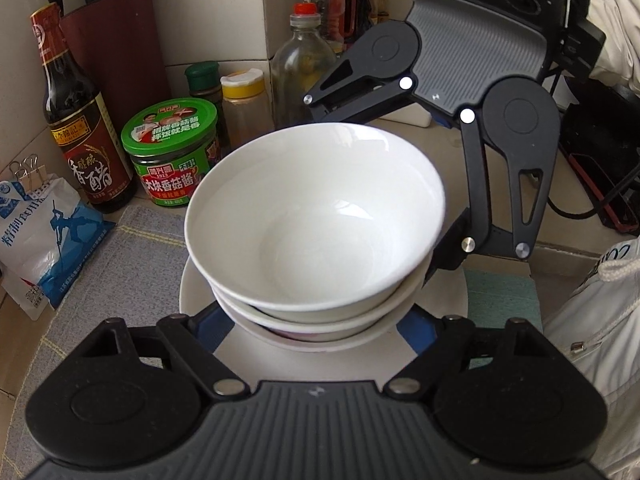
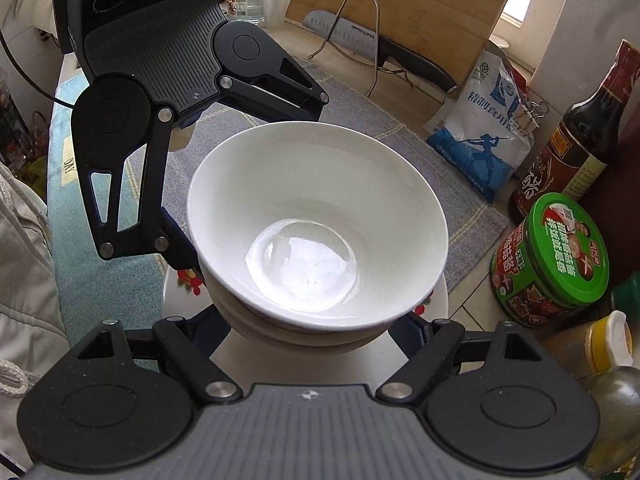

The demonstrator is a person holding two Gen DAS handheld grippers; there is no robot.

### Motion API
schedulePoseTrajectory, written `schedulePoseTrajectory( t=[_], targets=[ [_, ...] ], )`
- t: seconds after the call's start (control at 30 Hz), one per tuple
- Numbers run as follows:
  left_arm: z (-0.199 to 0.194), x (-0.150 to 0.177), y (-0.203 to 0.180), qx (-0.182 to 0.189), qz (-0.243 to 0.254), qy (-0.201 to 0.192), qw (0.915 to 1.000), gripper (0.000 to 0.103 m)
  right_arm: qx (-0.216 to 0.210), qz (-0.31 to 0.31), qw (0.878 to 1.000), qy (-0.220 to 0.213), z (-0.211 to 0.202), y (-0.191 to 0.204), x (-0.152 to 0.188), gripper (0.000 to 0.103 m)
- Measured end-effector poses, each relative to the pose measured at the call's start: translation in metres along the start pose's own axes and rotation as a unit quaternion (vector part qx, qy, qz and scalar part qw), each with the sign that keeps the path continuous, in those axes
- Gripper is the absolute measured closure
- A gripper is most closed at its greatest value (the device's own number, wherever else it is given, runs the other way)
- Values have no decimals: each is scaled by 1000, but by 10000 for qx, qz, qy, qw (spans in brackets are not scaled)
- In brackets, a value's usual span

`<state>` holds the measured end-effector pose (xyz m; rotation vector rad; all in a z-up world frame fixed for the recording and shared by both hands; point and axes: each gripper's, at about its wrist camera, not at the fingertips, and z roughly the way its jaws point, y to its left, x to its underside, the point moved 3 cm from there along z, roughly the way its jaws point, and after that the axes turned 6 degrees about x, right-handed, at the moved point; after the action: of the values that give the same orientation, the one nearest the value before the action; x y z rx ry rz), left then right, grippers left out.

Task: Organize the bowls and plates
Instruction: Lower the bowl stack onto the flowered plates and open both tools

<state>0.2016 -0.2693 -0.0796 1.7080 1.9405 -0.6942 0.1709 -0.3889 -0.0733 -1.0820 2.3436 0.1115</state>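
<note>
A stack of three white bowls (image 1: pixel 316 216) (image 2: pixel 316 220) sits over a white plate (image 1: pixel 192 292) with a fruit pattern on its rim (image 2: pixel 188 280). I cannot tell whether the lowest bowl touches the plate. My left gripper (image 1: pixel 314 332) straddles the lower bowls from the near side, its blue pads tucked under the rims. My right gripper (image 2: pixel 308 334) clasps the same stack crosswise. In the other view, each gripper's finger (image 1: pixel 450 252) (image 2: pixel 178 254) presses the side of the stack. The far fingers are hidden behind the bowls.
The plate is over a grey woven mat (image 2: pixel 420 152). Close by stand a dark vinegar bottle (image 1: pixel 80 128), a green-lidded jar (image 1: pixel 172 152), a salt bag (image 1: pixel 40 232) and spice jars (image 1: pixel 240 96). A knife on a wire rack (image 2: pixel 360 40) and a cutting board (image 2: pixel 408 8) stand behind.
</note>
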Motion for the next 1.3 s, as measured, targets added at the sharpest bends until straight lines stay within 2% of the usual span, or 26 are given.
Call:
schedulePoseTrajectory(
  t=[0.23, 0.53, 0.6, 0.67, 0.87, 0.97, 1.07, 1.17, 1.3],
  targets=[
    [4, 2, 3, 52, -79, -44, 9999, 17, 25, 52, 10000, 73, 3, -3, 3, 15],
    [3, 4, 0, -66, -15, -74, 9999, 16, 111, 110, 9999, 67, 1, -1, 4, 16],
    [3, 4, 1, -101, -141, -45, 9998, 16, 77, 234, 9997, -1, -1, -3, 5, 10],
    [0, 5, 1, -174, -234, -86, 9995, 12, 164, 309, 9994, -54, -4, -4, 6, 1],
    [-24, 14, -3, -643, -497, -346, 9961, 7, 229, 519, 9983, -104, -11, -2, 11, 1],
    [-46, 22, -6, -954, -690, -566, 9914, 5, 383, 604, 9974, -114, -19, 6, 9, 0],
    [-76, 28, -10, -1195, -828, -962, 9847, 1, 669, 791, 9945, -116, -30, 15, 5, 0],
    [-109, 31, -15, -1500, -822, -1599, 9722, 1, 1150, 996, 9880, -261, -50, 30, -5, 0],
    [-133, 42, -22, -2075, -919, -2130, 9503, 1, 1914, 1737, 9647, -505, -70, 54, -19, 0]
  ],
)
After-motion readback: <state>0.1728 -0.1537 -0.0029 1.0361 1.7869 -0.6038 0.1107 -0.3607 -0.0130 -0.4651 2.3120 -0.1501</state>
